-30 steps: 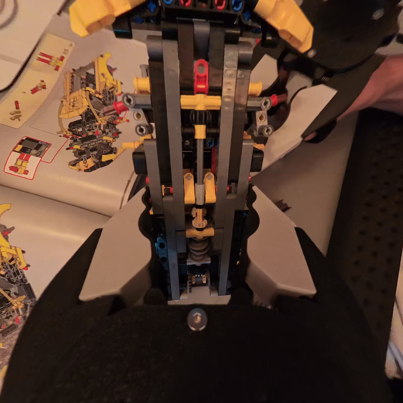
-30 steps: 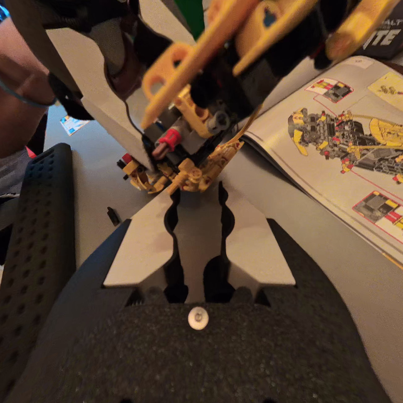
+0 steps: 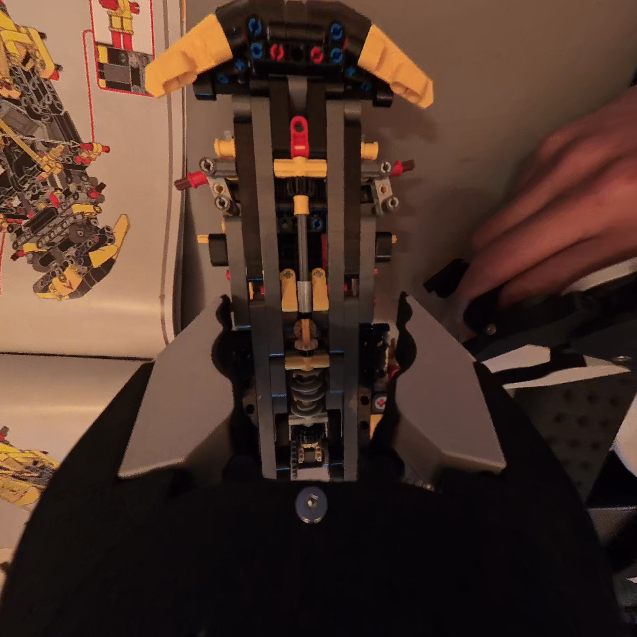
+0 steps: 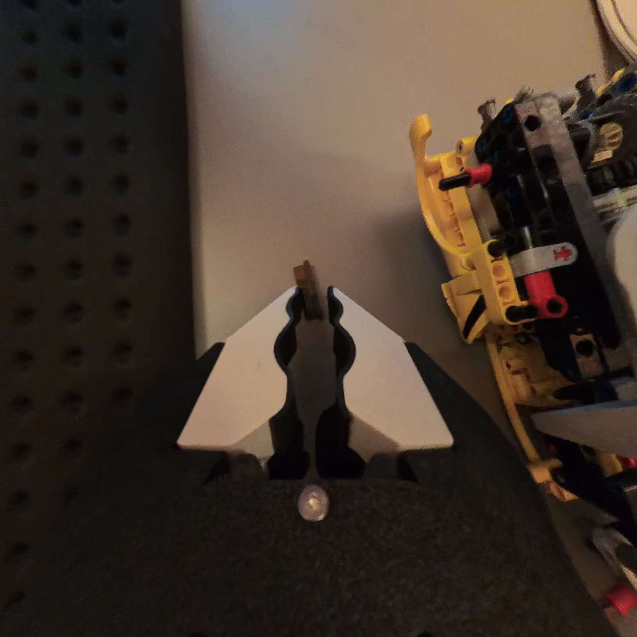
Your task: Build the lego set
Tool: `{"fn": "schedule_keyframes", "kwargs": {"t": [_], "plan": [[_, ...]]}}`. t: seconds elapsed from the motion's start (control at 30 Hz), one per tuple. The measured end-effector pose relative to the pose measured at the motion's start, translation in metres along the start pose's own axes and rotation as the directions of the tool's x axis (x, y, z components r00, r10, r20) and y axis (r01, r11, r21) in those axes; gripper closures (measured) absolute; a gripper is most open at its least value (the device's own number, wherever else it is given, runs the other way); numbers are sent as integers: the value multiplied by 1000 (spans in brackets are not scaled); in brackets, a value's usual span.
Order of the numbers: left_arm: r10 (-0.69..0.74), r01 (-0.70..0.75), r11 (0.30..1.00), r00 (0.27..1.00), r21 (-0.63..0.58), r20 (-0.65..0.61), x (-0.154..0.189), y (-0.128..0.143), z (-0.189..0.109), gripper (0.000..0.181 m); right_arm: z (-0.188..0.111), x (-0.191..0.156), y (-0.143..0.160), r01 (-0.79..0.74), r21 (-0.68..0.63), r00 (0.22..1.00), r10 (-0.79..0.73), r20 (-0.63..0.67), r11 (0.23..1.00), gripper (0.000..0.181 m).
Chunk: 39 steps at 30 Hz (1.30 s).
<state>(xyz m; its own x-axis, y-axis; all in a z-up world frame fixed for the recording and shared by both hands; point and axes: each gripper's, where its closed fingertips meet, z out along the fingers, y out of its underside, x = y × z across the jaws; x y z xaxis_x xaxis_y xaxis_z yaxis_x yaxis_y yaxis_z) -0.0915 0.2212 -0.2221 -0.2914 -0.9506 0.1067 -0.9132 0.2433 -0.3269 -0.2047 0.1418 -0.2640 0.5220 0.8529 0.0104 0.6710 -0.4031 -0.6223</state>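
The lego model point(image 3: 303, 220) is a long dark-grey chassis of studless beams, with yellow curved panels flaring at its far end, red and blue pins, and a central axle running to gears. The left claw point(image 3: 312, 306) is clamped on its near end, holding it over the grey tabletop point(image 3: 482, 69) beside the open instruction booklet point(image 3: 86, 172). A second ago the right claw point(image 4: 313, 293) sat just under the model; now it has pulled away toward a black perforated mat point(image 4: 86, 206), its pale wedge fingers nearly together around a small dark pin point(image 4: 308, 293), though the blur leaves the actual grip uncertain.
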Motion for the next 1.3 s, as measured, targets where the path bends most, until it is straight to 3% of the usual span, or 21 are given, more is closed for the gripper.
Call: {"fn": "schedule_keyframes", "kwargs": {"t": [0.13,0.23,0.3,0.4,0.5,0.57,0.73,0.8,0.87,0.97,1.07,1.3], "plan": [[-40,43,992,999,115,-29,6,1,-14,85,-6,4,0,-8,37,1000,9,-25,999,181],[-101,116,952,992,285,-70,13,2,-39,86,-27,10,-11,-192,206,981,183,59,960,180],[-135,166,883,986,438,-101,19,2,-63,86,-52,19,-24,-345,361,938,304,167,866,180],[-202,237,731,971,640,-129,30,14,-99,88,-95,28,-44,-474,568,880,351,320,672,180],[-281,299,549,946,781,-164,49,27,-118,100,-127,34,-55,-579,676,815,356,457,457,180],[-269,337,458,934,823,-233,77,25,-115,107,-135,35,-56,-609,705,790,363,495,364,180],[-267,309,426,941,850,-208,117,9,-84,141,-145,25,-62,-600,743,793,339,506,296,180],[-298,282,402,940,871,-167,117,5,-81,144,-146,26,-62,-599,755,791,346,505,267,180],[-310,238,378,943,895,-120,118,1,-82,149,-142,27,-60,-589,753,797,363,482,293,180],[-331,160,440,944,884,-6,116,-3,-73,151,-138,29,-60,-579,756,804,373,464,307,180],[-373,84,460,922,884,106,108,-3,-77,156,-135,29,-60,-563,757,815,377,441,332,180],[-391,42,481,904,876,172,104,0,-82,160,-133,29,-59,-550,761,822,382,422,345,180]]}}
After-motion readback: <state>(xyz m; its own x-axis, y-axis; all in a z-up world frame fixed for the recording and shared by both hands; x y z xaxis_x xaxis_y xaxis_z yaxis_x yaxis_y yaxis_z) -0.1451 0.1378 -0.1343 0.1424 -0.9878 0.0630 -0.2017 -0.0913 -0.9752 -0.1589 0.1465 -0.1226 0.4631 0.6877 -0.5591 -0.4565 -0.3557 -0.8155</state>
